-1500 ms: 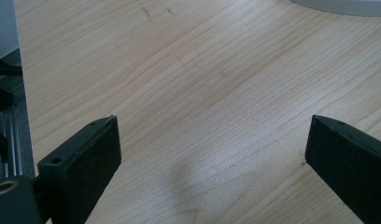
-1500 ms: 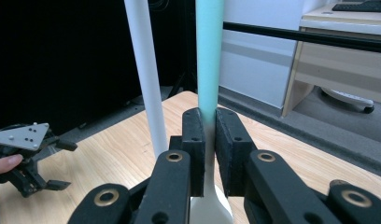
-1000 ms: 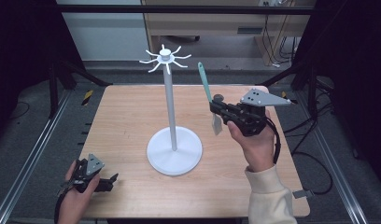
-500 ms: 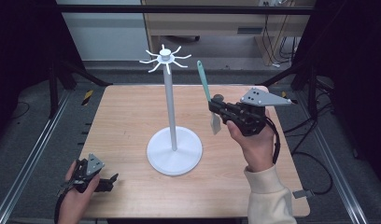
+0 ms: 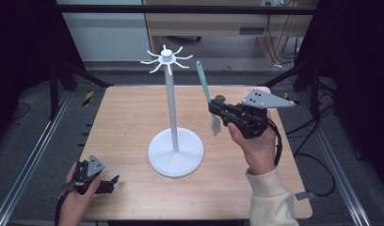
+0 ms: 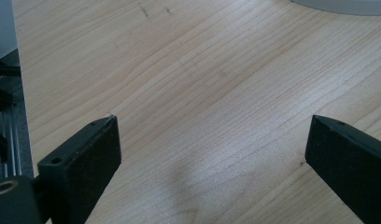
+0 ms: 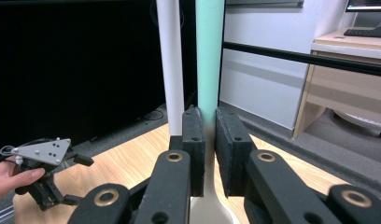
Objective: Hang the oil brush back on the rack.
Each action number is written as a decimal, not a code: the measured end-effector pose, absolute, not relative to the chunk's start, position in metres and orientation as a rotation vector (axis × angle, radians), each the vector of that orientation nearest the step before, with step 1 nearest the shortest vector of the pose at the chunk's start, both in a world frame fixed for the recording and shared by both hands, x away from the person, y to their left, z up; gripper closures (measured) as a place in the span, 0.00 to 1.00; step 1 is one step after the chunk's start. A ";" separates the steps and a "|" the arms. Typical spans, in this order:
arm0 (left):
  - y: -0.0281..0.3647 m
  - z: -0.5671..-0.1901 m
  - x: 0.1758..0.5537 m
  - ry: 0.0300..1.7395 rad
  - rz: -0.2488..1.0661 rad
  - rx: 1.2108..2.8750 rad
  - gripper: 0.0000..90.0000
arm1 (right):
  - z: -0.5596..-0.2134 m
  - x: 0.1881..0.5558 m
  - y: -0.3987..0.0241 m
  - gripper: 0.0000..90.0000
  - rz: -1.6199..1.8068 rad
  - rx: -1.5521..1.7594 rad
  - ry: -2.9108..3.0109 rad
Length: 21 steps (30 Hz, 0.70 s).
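High view: right gripper (image 5: 217, 109) clamps spatula (image 5: 206, 94) by teal handle, lifted right of white stand (image 5: 173, 117) — not yet hung on top hooks. Left gripper (image 5: 112, 181) wide, nothing between jaws, near left corner — hanging remains.

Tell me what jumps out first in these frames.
The tall white stand with hooks fanning from its top rises from mid-table. Just to its right, the right claw is shut on a teal-handled spatula, holding it upright in the air, handle up. The left claw rests open at the table's near left corner, holding nothing.
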State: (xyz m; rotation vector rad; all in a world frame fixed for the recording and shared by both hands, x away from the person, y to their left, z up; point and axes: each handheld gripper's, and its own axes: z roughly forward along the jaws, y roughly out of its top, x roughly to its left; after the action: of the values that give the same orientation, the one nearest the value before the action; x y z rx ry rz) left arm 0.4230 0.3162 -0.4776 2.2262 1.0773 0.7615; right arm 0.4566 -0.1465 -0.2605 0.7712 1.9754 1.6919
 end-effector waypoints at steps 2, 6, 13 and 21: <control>0.316 -0.478 0.423 1.078 0.761 2.227 0.03 | -0.260 0.455 -0.145 0.92 1.694 0.761 1.978; 0.316 -0.478 0.423 1.077 0.761 2.226 0.03 | -0.258 0.452 -0.143 0.92 1.700 0.743 1.983; 0.316 -0.478 0.423 1.077 0.761 2.227 0.03 | -0.256 0.450 -0.140 0.92 1.699 0.720 1.992; 0.316 -0.478 0.423 1.075 0.759 2.228 0.03 | -0.257 0.450 -0.136 0.92 1.708 0.710 2.008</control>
State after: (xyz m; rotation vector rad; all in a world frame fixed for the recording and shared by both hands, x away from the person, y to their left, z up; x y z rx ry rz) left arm 0.4230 0.3157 -0.4778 2.2284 1.0754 0.7588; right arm 0.4504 -0.1363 -0.2567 0.7096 2.0081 1.7085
